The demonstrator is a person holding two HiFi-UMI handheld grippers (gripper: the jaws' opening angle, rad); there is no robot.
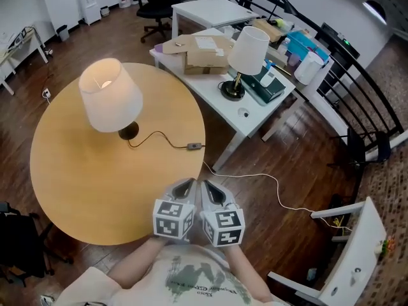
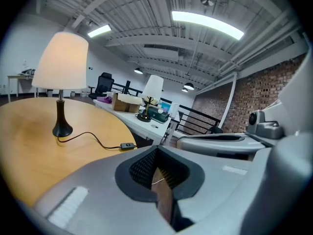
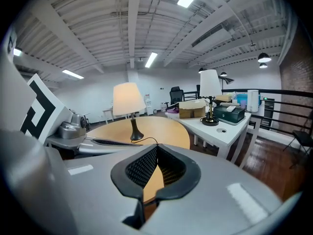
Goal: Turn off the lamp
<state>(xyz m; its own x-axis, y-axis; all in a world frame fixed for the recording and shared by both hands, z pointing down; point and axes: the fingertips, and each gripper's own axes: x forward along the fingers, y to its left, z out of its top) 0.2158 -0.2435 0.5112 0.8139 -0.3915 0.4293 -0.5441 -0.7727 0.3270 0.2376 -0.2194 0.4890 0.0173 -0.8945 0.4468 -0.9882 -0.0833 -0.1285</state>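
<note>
**Both grippers closed and empty at the near edge of the table, lamp lit**

The left gripper and the right gripper are held side by side, almost touching, just past the near rim of the round wooden table. Each gripper view shows its two jaws pressed together at the tips with nothing between them. Their marker cubes sit close to the person's chest, and both grippers point out over the table edge toward the far side of the room.

Nearest to the jaw tips is the inline switch, a small dark block lying on the tabletop close to its right edge, apart from both grippers. A thin black cord runs from it across the wood to the dark base of the table lamp, which stands upright toward the far side of the table. Its white shade glows, so the lamp is on. From the switch, a lighter cable drops off the table and trails over the dark wooden floor.

Beyond the round table stands a white desk carrying a second, unlit lamp, a cardboard box and a dark green case. A black railing curves behind it.
</note>
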